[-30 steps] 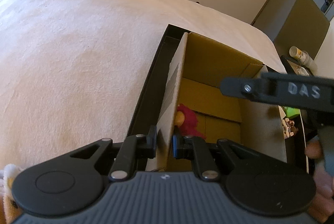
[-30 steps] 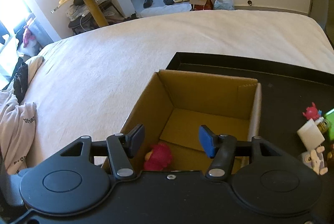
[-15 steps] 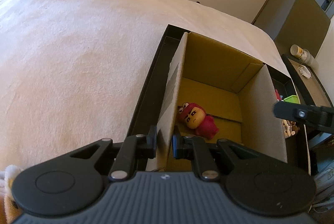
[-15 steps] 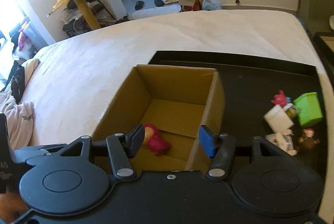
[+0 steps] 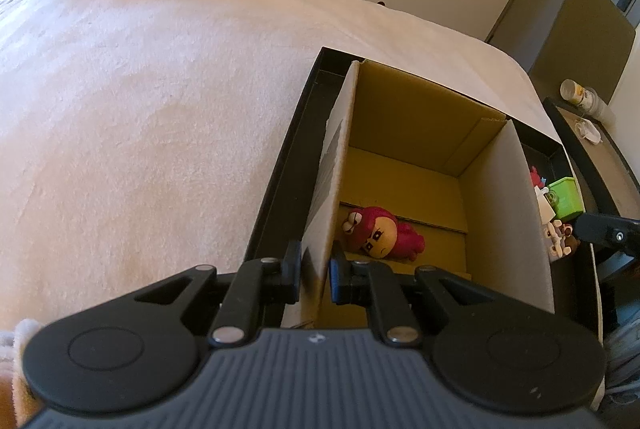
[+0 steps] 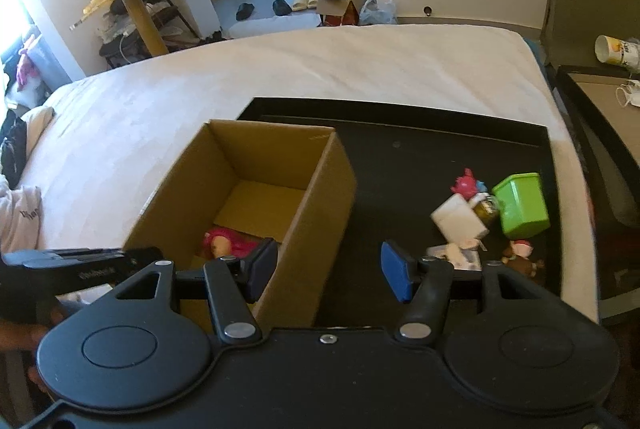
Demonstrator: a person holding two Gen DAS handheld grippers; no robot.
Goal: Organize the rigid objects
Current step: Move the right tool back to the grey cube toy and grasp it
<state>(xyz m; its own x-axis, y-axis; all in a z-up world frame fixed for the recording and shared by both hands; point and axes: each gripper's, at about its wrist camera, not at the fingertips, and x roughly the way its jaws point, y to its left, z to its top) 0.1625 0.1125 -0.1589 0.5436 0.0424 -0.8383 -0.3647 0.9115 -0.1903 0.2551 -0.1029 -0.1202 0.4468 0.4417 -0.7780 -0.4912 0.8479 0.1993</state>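
Inside the cardboard box [image 5: 404,133], a pink-hooded doll [image 5: 380,235] lies on its side on the floor near the left wall. The box stands in the left part of a black tray [image 6: 400,165] on a cream bedspread [image 5: 140,109]. The left gripper [image 5: 316,271] pinches that left box wall, jaws narrow with the cardboard edge between them. The right gripper [image 6: 328,271] hangs wide and holds nothing, one blue pad over the box's near right corner, the other above bare tray. Off to the right on the tray sits a cluster of small pieces: a green cube [image 6: 522,203], a white block [image 6: 458,221], a red spiky toy [image 6: 464,185], a small jar [image 6: 488,207] and a brown figure [image 6: 522,255], all bunched close together.
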